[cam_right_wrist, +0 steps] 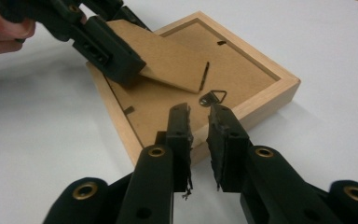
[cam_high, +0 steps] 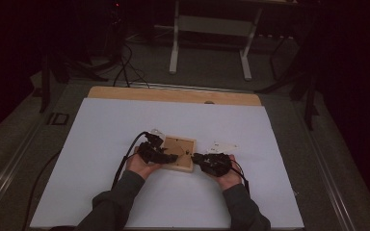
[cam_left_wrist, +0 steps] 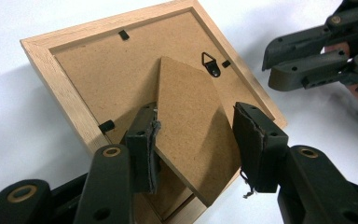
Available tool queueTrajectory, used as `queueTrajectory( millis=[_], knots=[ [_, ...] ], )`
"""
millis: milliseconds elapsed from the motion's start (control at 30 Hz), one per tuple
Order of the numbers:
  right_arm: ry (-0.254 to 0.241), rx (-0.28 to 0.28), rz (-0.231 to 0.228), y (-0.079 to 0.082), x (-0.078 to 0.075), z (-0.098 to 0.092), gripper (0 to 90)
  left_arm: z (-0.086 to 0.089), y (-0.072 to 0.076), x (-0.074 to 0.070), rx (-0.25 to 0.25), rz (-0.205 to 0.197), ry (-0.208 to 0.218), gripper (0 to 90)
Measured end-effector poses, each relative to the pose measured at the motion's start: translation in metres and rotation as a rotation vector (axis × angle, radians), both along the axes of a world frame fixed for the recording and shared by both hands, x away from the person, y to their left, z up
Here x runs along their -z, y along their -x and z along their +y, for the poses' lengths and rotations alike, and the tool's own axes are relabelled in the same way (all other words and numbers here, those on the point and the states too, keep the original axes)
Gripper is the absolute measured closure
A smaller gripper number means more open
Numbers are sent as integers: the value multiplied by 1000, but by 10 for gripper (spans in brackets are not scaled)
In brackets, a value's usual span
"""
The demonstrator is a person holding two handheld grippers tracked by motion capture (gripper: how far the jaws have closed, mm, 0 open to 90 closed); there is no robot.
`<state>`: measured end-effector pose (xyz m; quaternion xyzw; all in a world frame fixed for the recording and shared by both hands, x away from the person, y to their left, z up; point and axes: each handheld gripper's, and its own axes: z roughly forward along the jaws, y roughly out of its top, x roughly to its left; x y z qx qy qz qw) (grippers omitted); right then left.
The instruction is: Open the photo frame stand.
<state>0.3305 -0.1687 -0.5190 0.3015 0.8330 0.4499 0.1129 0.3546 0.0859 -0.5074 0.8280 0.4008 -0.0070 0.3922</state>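
Nearest the camera: two grey sleeves and hands coming in at the bottom of the high view, each w/ a gripper, working on a wooden picture frame (cam_high: 178,153) that's lying face-down on the white surface (cam_high: 101,192).

Left gripper (cam_left_wrist: 200,140) is sitting over the frame's near-left corner, jaws apart & straddling the fold-out stand flap (cam_left_wrist: 191,126). Left pad looks to be touching the flap's edge; right pad is standing clear w/ a gap, so not clamped. The flap is tilting up off the backing board (cam_left_wrist: 98,79), its long axis running straight away from this gripper toward the hanger hook (cam_left_wrist: 211,64).

Frame is lying btwn both grippers, just ahead of each, corner-on to both.

Right gripper (cam_right_wrist: 200,126) is hovering just beside the frame's right edge, jaws slightly apart, nothing btwn them. The hook (cam_right_wrist: 213,98) is sitting directly ahead of its tips, close, but apart as far as I can tell.

Judgement: left hand is nearer the flap and better lined up to pinch it along its width; the right gripper is nearer the hook and the small black retaining tabs (cam_left_wrist: 123,34), prob. next for steadying or turning them.

Containers: none here. The frame's recess is holding the backing board, seated flat inside the wooden rim.
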Motion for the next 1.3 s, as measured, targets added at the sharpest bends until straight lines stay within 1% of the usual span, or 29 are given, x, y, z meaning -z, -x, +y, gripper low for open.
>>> queueTrajectory(
  millis=[133,167,267,400,533,567,733,867,933,967,1100,1300],
  knots=[
    [-4,18,1,-2,-1,-2,738,-1,2,-1,5,-20,-10,541],
    [-6,22,2,-2,-1,-3,732,-1,3,-2,12,-25,-18,541],
    [-8,30,2,-3,-2,-6,719,-2,4,-2,7,-35,-17,541],
    [-16,41,-1,-4,-4,-9,707,-2,8,-3,13,-61,-27,542],
    [-19,48,-2,-5,-5,-10,691,-2,12,-3,21,-94,-32,542],
    [-22,48,-3,-5,-5,-11,685,-2,13,-3,19,-102,-27,543],
    [-42,57,2,-6,-6,-12,662,-1,19,-4,31,-150,-39,543],
    [-47,60,1,-6,-7,-14,649,-1,25,-5,40,-190,-46,544],
    [-50,62,0,-6,-7,-14,636,-1,27,-5,40,-204,-46,544],
    [-50,62,0,-6,-7,-14,636,-1,27,-5,40,-204,-46,544],
    [-59,76,-1,-7,-7,-14,575,0,31,-4,42,-233,-44,544],
    [-81,85,14,-9,-8,-15,519,0,37,-2,42,-272,-44,544]
  ],
)
